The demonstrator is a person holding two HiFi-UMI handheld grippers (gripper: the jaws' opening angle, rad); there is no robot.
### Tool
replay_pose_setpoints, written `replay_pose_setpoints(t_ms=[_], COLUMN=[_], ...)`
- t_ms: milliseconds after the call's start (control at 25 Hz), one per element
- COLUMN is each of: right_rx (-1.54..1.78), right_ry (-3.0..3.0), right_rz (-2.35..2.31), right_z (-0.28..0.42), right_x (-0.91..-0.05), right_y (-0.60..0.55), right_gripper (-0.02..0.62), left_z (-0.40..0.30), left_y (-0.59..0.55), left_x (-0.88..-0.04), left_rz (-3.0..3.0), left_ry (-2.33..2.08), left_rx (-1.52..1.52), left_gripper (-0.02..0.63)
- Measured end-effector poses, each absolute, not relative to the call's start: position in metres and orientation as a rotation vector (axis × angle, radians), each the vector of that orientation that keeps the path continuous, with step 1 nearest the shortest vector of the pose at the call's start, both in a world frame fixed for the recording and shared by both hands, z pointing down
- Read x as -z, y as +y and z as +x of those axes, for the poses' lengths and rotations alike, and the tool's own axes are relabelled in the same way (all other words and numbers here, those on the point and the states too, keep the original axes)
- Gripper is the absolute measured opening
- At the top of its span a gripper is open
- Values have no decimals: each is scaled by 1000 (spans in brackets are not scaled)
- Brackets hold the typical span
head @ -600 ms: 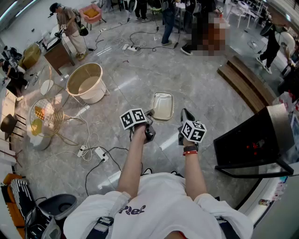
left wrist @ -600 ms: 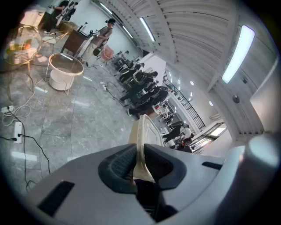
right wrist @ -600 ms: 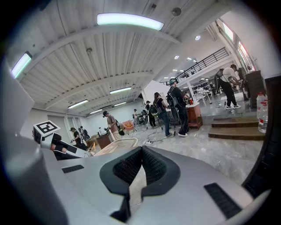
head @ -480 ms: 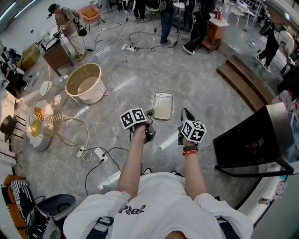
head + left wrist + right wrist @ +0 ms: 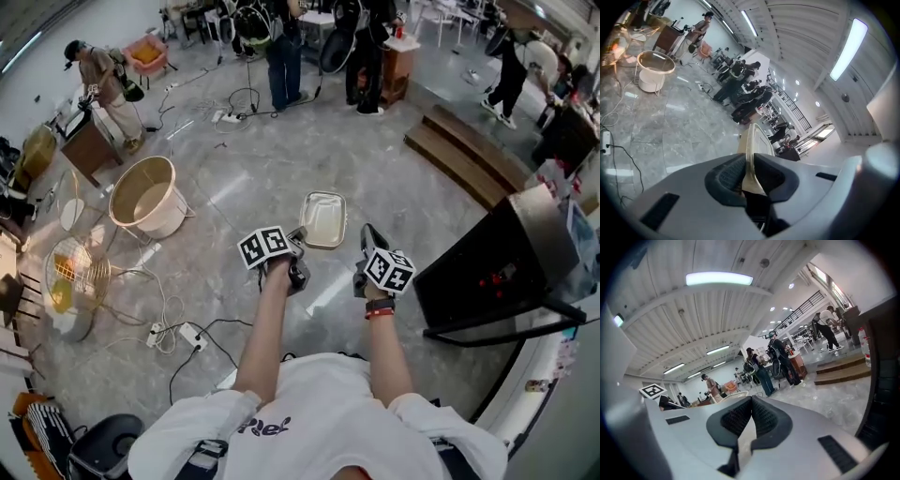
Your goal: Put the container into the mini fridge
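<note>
A beige lidded container (image 5: 324, 217) hangs above the grey marble floor in front of me. My left gripper (image 5: 298, 236) is shut on its near left rim. In the left gripper view the container's rim (image 5: 754, 138) runs edge-on out from between the pads of that gripper (image 5: 749, 163). My right gripper (image 5: 366, 240) hovers just right of the container with its jaws shut and nothing between them; its own view shows the gripper (image 5: 751, 401) with the pads meeting. The black mini fridge (image 5: 502, 267) stands at the right, and its door (image 5: 497, 328) looks swung open toward me.
A cream tub (image 5: 145, 195) and a wire fan (image 5: 64, 281) stand at the left, with a power strip and cables (image 5: 183, 333) on the floor near my feet. Wooden steps (image 5: 464, 155) lie beyond the fridge. Several people (image 5: 281, 47) stand at the back.
The head view has shifted, so the tub and the fan sit lower and further left. Both grippers and the held container keep about the same place in the view.
</note>
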State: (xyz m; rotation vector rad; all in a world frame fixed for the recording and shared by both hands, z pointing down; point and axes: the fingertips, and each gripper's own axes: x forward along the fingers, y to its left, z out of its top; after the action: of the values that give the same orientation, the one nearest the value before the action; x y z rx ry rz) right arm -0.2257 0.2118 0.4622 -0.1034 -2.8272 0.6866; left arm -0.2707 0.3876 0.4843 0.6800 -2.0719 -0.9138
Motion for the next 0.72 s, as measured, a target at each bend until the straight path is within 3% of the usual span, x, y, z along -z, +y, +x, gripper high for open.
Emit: replay_pose_setpoints(t_ms=[720], right_rx=[-699], right_ry=[-2812], right_rz=[400], right_z=[-112], right_x=[-478], right_y=[-23], right_gripper=[15], left_z=[-203], left_y=[118], left_x=[-494], left_rz=[997], left_ry=[-1838], left_rx=[751], left_gripper=[66])
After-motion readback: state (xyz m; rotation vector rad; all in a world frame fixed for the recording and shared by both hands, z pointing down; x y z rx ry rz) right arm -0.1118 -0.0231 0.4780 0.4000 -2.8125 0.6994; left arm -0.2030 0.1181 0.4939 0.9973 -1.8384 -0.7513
